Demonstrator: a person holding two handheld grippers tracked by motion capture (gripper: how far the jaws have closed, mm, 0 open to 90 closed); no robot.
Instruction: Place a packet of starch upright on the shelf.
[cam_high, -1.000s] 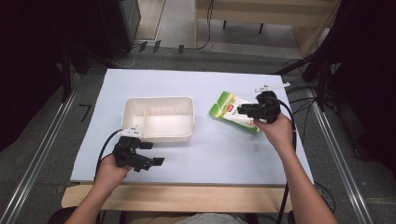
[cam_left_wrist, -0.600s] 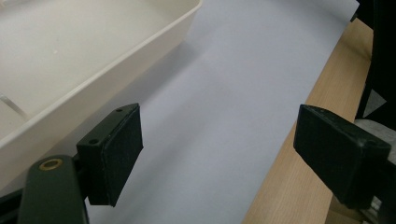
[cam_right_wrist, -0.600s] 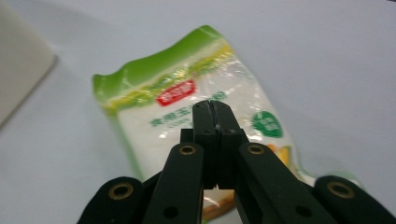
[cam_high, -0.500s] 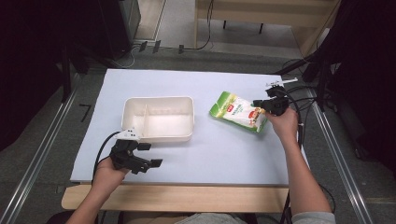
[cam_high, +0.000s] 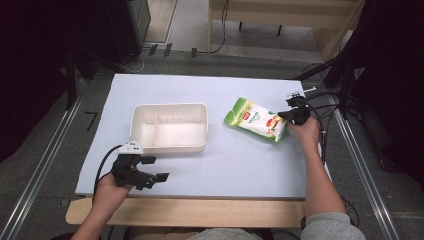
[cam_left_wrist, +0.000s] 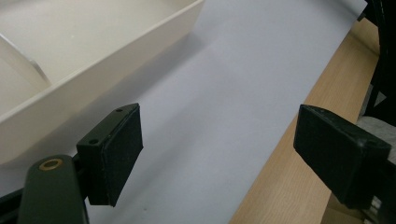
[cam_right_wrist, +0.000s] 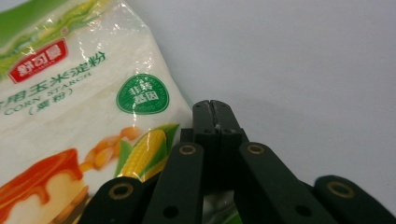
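The right tool (cam_high: 291, 115) sits at the right side of the bench (cam_high: 240, 165), at the right edge of the bag (cam_high: 256, 120). In the right gripper view its jaws stand pressed together, pad against pad, with their tips (cam_right_wrist: 214, 108) over the bare sheet just beside the bag's edge (cam_right_wrist: 93, 107). Whether a fold of the bag's lower corner is caught under the closed jaws cannot be told from the pictures; the pads themselves meet with nothing seen between them. The jaws have just been closing.

The bag, a green and white pack of corn starch, lies flat on the sheet right of the tray (cam_high: 170, 127), well apart from it, with its long side slanting from far left to near right.

The left tool (cam_high: 150, 170) rests in the left hand (cam_high: 110, 187) at the near left of the bench, just near of the tray. Its jaws stand wide apart, with only the sheet and the wooden bench edge (cam_left_wrist: 289, 186) between the pads (cam_left_wrist: 122, 149). The tray's near wall (cam_left_wrist: 107, 79) lies beside the left pad, not touching it.
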